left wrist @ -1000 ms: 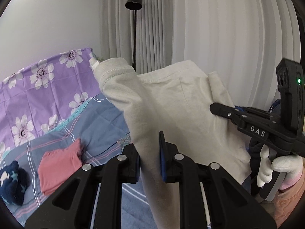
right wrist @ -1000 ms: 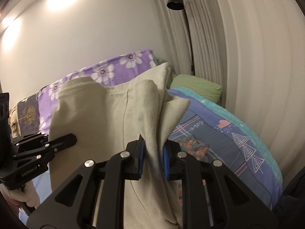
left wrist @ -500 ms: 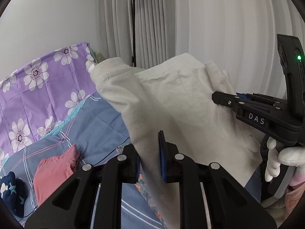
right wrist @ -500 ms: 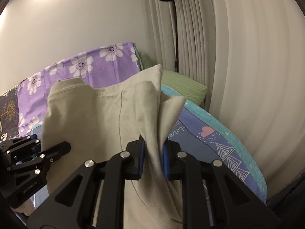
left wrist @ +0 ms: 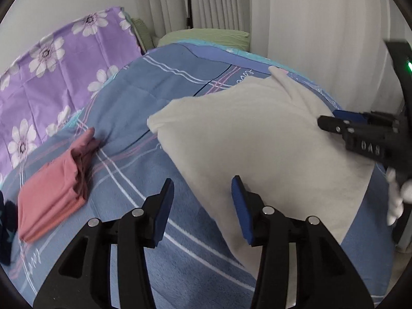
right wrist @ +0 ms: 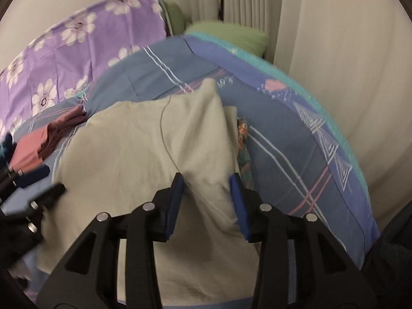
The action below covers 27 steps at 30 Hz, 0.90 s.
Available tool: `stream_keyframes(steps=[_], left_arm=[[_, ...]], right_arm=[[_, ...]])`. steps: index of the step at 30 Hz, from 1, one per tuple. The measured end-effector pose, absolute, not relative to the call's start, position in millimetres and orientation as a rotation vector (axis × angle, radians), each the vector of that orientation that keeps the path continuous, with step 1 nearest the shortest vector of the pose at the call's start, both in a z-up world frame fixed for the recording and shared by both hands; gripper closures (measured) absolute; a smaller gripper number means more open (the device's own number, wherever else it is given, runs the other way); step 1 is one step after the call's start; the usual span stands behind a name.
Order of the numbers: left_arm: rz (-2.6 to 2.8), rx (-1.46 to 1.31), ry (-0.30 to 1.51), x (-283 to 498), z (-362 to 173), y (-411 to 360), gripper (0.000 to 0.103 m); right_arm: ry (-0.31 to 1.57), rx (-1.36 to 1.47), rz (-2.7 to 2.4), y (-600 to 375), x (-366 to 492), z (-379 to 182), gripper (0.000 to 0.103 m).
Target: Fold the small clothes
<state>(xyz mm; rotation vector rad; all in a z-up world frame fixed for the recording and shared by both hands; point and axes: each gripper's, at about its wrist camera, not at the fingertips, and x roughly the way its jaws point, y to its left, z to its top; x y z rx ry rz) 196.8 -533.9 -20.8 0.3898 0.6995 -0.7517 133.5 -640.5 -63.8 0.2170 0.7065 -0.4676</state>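
1. My left claw [left wrist: 202, 206] and right claw [right wrist: 207, 203] both gape wide, gripping nothing.
2. The cream garment [left wrist: 257, 149] lies flat on the bed [left wrist: 159, 95], toward its right edge.
3. I should smooth wrinkles, then pinch one edge squarely before folding across.

Matt cream cloth garment [left wrist: 257, 139], fleecy blanket [left wrist: 159, 92]
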Motion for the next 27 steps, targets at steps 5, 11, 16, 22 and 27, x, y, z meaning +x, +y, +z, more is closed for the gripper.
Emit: stream_keyframes(steps=[5,11,16,22,27], left_arm=[[-0.753,0.371,0.720,192.4,-16.5,-527.0,0.051],[-0.773,0.339,0.724,172.7,-26.8,-507.2,0.047],[-0.777,0.275,0.719,151.6,-15.7,-490.4,0.045],[-0.784,0.244,0.646,112.7,9.6,-476.1,0.035],[-0.776,0.245,0.571,71.1,27.6,-456.7,0.021]], right_arm=[[0.701,0.254,-0.472,-639.1,110.8,-67.6,0.062],[0.711,0.253,-0.504,-627.6,77.1,-76.2,0.057],[0.681,0.269,-0.502,-603.6,41.1,-58.7,0.057],[0.535,0.174,-0.525,-552.5,-10.6,-14.0,0.027],[0.425,0.179,-0.559,-519.5,-58.4,-0.3,0.013]])
